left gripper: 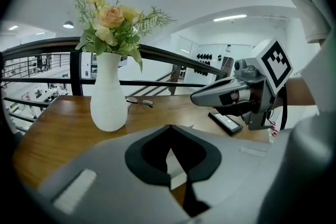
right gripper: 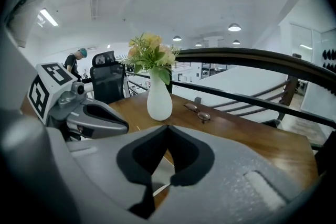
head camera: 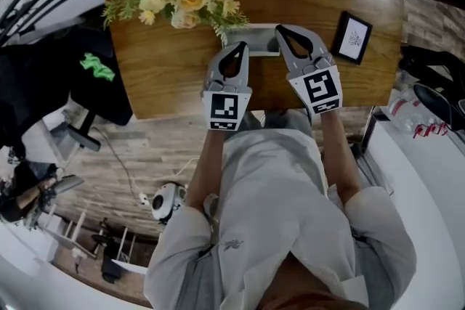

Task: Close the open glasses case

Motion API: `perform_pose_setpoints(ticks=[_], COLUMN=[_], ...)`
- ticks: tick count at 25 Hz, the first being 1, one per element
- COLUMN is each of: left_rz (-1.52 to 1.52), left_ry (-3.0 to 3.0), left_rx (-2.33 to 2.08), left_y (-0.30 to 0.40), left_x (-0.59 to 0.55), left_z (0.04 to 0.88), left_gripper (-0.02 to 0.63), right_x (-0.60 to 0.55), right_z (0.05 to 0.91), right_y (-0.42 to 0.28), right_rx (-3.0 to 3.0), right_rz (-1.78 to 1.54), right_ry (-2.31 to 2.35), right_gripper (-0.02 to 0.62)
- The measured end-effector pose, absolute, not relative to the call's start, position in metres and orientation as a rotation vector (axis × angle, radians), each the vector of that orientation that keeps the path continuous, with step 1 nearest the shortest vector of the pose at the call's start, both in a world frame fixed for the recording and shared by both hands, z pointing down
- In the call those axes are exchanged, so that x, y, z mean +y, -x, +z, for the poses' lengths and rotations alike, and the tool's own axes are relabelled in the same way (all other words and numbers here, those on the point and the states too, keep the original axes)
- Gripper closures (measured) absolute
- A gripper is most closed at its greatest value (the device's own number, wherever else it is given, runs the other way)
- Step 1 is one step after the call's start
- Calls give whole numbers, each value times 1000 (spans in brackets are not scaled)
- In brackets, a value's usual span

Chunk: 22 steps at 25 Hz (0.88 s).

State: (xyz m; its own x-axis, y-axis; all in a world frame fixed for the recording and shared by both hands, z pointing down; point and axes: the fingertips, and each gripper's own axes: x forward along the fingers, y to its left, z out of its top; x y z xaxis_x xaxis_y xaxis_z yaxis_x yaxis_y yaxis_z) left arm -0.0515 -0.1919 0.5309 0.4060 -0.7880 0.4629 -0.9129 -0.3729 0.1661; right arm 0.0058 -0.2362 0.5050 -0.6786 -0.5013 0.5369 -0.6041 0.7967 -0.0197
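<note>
Glasses case point(head camera: 259, 38): where is it, and how should it be closed? (Reader)

It is pale grey and lies on the wooden table point(head camera: 174, 76) near its front edge, between the two gripper tips. Both tools have their jaws together and hold nothing. A sound method, as a judgement: the left gripper point(head camera: 243, 46) steadies the base while the right gripper point(head camera: 280, 28) tips the lid over and presses until it seats. (Legend)

What can't be made out? (Reader)

The hinge side and the lid angle, because the grippers cover both ends of the case. Each gripper view shows only a pale sliver through its jaw opening. The eyeglasses point(right gripper: 198, 111) lie well apart, beyond the white vase point(left gripper: 108, 97). (Legend)
</note>
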Motion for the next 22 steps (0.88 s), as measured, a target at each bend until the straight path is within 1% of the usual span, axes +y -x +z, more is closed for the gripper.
perform_pose_setpoints(ticks=[22], left_rz=[472], left_ry=[-2193], left_rx=[-1427], left_y=[29], left_x=[-207], left_z=[576], left_gripper=[588], right_x=[-248], right_z=[553], right_y=[6], right_rx=[-2359], right_rz=[204], right_ry=[-681], right_gripper=[592])
